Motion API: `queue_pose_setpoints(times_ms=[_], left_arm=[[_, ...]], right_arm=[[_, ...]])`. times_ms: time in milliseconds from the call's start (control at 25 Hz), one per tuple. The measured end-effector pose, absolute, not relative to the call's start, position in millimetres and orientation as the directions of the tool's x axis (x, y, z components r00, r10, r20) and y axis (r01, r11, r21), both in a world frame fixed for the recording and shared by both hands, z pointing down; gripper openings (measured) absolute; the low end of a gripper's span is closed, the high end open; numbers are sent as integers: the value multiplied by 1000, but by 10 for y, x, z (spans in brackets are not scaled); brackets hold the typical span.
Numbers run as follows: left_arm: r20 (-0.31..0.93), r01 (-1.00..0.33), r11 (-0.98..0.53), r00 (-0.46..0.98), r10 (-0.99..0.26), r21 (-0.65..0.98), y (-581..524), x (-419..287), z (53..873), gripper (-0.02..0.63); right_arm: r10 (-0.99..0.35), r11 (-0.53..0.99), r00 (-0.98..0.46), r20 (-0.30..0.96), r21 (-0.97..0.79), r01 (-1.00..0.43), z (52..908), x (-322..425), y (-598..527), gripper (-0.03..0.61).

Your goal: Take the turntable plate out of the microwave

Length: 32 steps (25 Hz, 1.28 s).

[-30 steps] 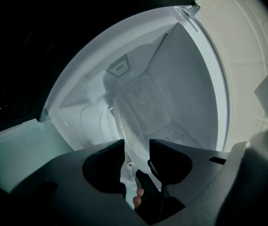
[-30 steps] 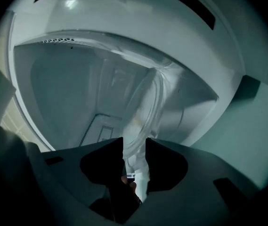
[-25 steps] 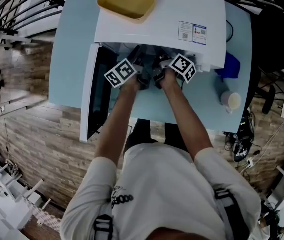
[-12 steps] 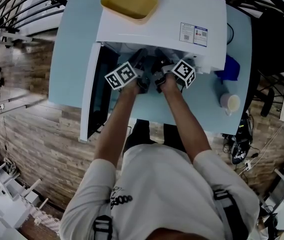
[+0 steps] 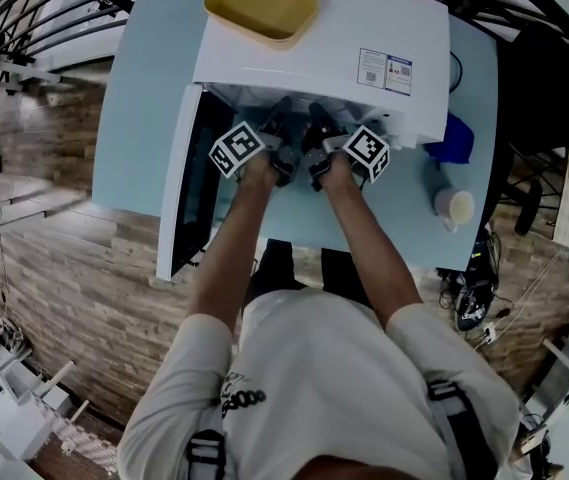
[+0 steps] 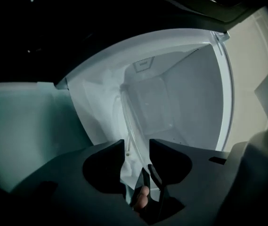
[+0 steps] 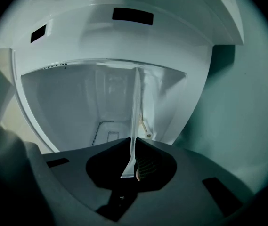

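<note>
The white microwave (image 5: 314, 38) stands on a light blue table with its door (image 5: 179, 188) swung open to the left. Both hands reach into its mouth, so the head view shows only the marker cubes. The clear glass turntable plate (image 7: 137, 107) shows edge-on as a thin line in the right gripper view, and my right gripper (image 7: 134, 147) is shut on its rim. My left gripper (image 6: 136, 147) has just been opening its jaws. They now stand apart with the plate's rim (image 6: 126, 121) in the gap, close to one finger and not pressed.
A yellow tray (image 5: 261, 3) lies on top of the microwave. To the right on the table (image 5: 144, 88) stand a pale cup (image 5: 454, 206) and a dark blue object (image 5: 459, 138). The cavity's white walls close round both grippers.
Both hands stay at the microwave's mouth. The left gripper's marker cube has rolled a little and the two cubes sit slightly closer together.
</note>
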<state>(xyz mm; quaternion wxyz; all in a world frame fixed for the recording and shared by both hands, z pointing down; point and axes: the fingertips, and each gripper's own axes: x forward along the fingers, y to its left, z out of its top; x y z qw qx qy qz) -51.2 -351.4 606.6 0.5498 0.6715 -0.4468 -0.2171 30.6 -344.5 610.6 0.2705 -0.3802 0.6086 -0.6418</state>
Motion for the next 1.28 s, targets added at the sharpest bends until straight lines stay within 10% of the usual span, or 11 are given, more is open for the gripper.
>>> queue_pose_setpoints(times_ms=[360,1280], left_arm=[[199,-292,52,504,-840,955,-3517,-451,6075,60],[136,-160,71,437,-889,985,-3316,-633,6131,158]], right_arm=[[-810,-122,-562,166,-986,-115,6111,333,-3427,21],[-775,-124,-600,199,-979,-165,5986,312,-2727,21]])
